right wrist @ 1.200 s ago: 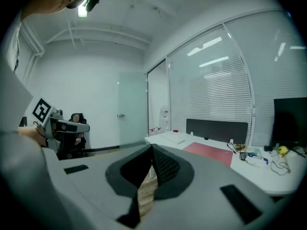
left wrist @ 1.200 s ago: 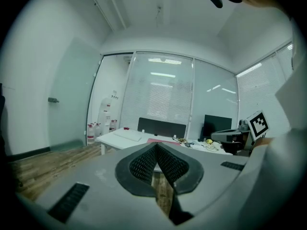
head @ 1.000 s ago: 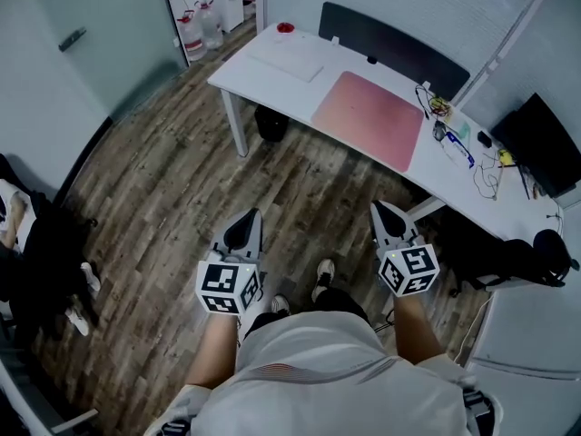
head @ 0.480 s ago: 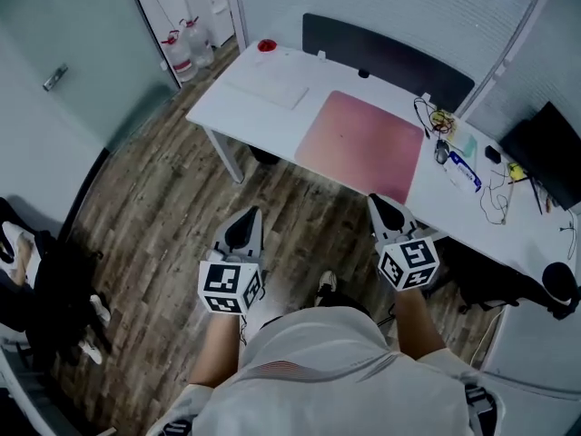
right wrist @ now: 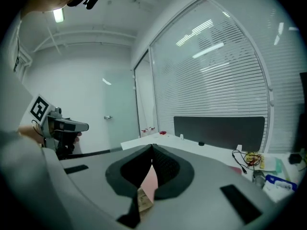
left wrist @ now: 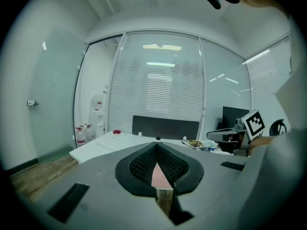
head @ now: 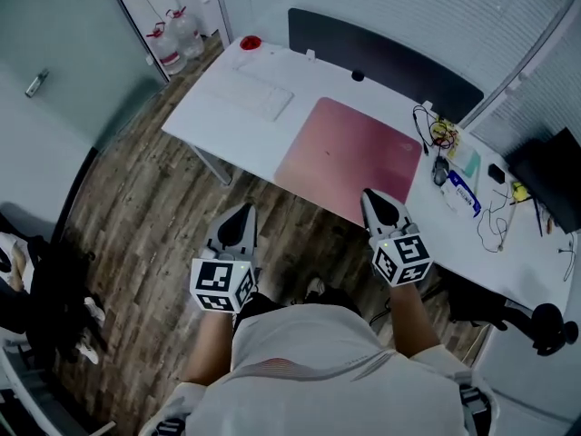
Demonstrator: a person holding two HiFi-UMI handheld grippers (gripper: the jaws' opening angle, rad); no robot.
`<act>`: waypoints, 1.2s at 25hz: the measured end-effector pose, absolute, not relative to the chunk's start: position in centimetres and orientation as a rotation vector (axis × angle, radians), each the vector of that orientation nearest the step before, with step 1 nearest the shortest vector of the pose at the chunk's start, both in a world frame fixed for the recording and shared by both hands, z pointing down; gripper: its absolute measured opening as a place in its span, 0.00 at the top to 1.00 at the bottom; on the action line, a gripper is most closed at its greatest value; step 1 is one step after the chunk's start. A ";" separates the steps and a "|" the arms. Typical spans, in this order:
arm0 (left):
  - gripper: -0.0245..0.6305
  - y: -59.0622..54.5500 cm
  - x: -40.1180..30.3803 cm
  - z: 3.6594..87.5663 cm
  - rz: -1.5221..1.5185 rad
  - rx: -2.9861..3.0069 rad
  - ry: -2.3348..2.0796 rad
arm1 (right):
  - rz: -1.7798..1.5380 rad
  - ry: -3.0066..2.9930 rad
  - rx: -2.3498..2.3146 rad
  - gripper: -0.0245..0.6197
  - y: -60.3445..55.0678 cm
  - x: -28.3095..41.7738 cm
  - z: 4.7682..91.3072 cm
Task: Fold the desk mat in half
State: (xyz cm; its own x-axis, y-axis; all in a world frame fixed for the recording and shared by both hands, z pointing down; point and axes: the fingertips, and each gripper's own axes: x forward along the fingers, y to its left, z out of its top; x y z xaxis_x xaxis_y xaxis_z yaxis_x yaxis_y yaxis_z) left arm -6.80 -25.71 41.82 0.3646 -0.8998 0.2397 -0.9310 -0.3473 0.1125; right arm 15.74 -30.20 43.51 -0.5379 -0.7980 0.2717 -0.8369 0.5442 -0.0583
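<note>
Pink rectangular desk mat (head: 349,157) is seen flat on the white desk (head: 227,107), just beyond the right hand-held gripper (head: 373,196) and farther from the left hand-held gripper (head: 243,211); both are held with jaws together, empty.

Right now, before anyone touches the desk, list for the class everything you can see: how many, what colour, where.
desk: one, white, ahead of the person
desk mat: one, pink, flat on the desk by its near edge
flat slab: one, white, on the desk left of the mat
round thing: one, red, desk's far left corner
divider panel: one, dark, along the desk's far edge
cables: one tangle, yellow and black, right of the mat
water bottles: two, clear, on the floor beyond the desk
monitor: one, black, far right
floor: wood planks
left gripper: grey, shut, empty, over the floor
right gripper: grey, shut, empty, by the mat's near edge
</note>
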 end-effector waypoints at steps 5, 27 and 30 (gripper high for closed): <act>0.94 -29.4 -8.1 43.1 0.194 2.401 -1.580 | 0.313 -2.506 1.366 0.88 -32.5 13.9 45.5; 0.94 -35.7 -19.1 50.5 0.320 2.330 -1.373 | 0.192 -2.000 0.826 0.67 -39.9 -3.7 68.2; 0.94 -35.5 -19.2 51.2 0.334 2.313 -1.370 | 0.151 -1.943 0.775 0.67 -40.2 -4.4 71.0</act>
